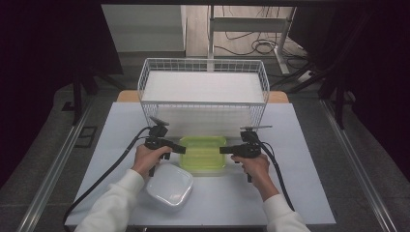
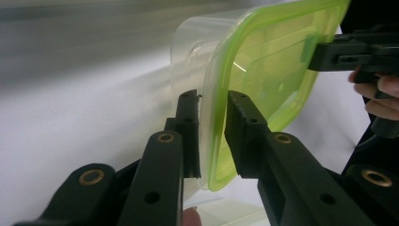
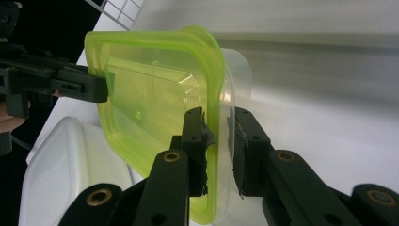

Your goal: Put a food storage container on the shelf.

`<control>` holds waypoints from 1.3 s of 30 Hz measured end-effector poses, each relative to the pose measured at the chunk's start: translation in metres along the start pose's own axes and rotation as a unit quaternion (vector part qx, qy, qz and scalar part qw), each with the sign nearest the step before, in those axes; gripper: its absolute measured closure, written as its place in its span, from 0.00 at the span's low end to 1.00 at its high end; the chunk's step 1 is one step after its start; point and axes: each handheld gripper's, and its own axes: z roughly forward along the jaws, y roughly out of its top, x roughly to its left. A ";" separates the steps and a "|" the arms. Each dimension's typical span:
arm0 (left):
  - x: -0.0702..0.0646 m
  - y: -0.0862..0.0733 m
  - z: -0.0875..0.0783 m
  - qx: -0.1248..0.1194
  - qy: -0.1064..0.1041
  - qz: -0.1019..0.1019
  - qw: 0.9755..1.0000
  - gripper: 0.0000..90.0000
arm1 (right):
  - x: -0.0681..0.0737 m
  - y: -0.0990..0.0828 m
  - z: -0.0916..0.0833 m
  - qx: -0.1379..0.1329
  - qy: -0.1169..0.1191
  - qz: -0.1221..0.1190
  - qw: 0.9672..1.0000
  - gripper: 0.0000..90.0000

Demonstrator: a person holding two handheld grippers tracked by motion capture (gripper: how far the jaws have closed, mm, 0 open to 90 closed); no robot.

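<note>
Green-lidded and clear-walled, one plastic food container [image 1: 203, 153] sat on the white table [image 1: 300, 193] just in front of a single white wire basket [image 1: 203, 87], with one white lidded container [image 1: 169, 184] touching or nearly touching its near-left corner. Two grippers worked on it, one in each of the person's hands. The basket held only what looked like a white liner sheet; whether either container held anything could not be told, though nothing showed through the green lid [image 2: 277, 66]. The left gripper [image 2: 212, 134] had its jaws narrowed over the left rim of the green-lidded container, one jaw on the clear wall side and the other on the lid side; in the left gripper view a sliver of gap remained at the lid-side pad. The right gripper [image 3: 219, 150] straddled the opposite rim the same way, its lid-side pad against the green edge and its other jaw just off the clear wall. Both hands sat level at the container's two sides, cables trailing back toward the table's near edge.
</note>
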 end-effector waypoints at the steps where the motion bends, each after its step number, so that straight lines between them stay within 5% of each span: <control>1: -0.002 -0.001 -0.002 -0.007 -0.001 0.003 1.000 0.83 | 0.004 0.002 -0.003 -0.005 -0.006 -0.011 1.000 0.85; 12: -0.008 0.000 -0.020 -0.044 -0.017 0.021 0.999 0.85 | 0.018 0.006 -0.015 -0.030 -0.012 -0.060 0.998 0.85; 30: -0.029 -0.008 -0.060 -0.115 -0.044 0.068 0.990 0.87 | 0.053 0.012 -0.048 -0.084 0.005 -0.129 0.988 0.85; 39: -0.045 -0.008 -0.075 -0.134 -0.035 0.098 0.985 0.87 | 0.066 0.012 -0.063 -0.103 0.000 -0.154 0.983 0.85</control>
